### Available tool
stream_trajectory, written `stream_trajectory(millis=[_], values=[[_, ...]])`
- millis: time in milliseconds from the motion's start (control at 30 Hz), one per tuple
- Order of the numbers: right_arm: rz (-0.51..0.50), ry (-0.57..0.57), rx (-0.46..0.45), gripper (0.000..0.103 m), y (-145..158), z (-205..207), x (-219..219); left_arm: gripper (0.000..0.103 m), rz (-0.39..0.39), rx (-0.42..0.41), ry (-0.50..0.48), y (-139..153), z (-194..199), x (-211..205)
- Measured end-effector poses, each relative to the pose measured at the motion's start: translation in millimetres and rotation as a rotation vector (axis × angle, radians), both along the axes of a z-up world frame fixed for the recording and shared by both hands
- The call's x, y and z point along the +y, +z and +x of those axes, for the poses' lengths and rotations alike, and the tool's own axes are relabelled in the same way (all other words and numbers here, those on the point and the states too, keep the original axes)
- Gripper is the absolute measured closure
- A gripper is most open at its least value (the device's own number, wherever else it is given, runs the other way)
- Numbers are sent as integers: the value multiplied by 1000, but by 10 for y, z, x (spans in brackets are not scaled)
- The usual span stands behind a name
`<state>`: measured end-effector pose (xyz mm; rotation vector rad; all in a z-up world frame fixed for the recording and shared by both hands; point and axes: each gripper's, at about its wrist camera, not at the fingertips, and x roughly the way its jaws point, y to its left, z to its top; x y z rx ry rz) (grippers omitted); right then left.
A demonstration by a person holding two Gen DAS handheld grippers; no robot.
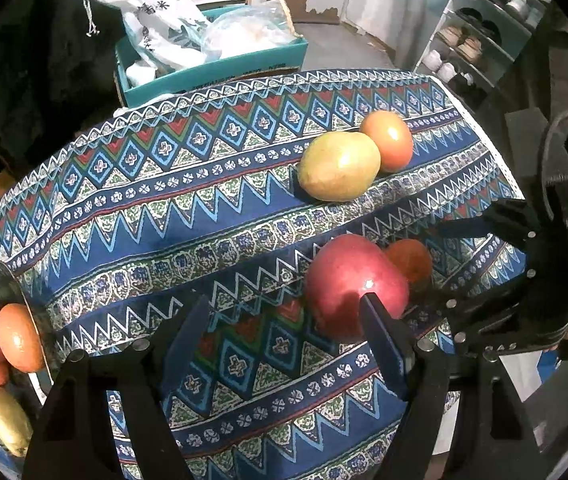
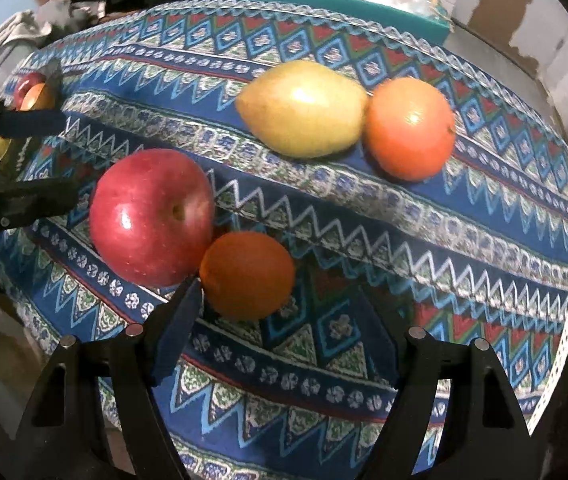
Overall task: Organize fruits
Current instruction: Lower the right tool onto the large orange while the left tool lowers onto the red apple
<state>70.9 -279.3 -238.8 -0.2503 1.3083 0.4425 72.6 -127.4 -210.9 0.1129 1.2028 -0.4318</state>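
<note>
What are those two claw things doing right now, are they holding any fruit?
Left gripper: open, holding nothing; the red apple sits just off one finger.
Right gripper: open, holding nothing; the small orange lies just ahead.

Two black printed grippers, left gripper (image 1: 284, 320) and right gripper (image 2: 280, 308), each on splayed triangular arms with cut-out slots. Round silver screw heads at the arm tips; flat dark-blue fingers (image 1: 384, 344). Curved black handle loop behind the right one.
</note>
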Motion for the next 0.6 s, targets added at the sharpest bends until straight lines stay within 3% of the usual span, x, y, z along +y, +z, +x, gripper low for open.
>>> stream_trajectory(millis=[167,267,333,600], values=[[39,45,3,29,-76,66,99,24,-15,17,11,-32,41,22],[73,68,17,39,-125,117,172,24,-21,27,12,-55,56,31],[82,79,43,53,-182,140,229,24,-30,37,8,-80,64,31],[84,15,43,55,-161,182,193,24,-49,46,5,-136,118,-12]])
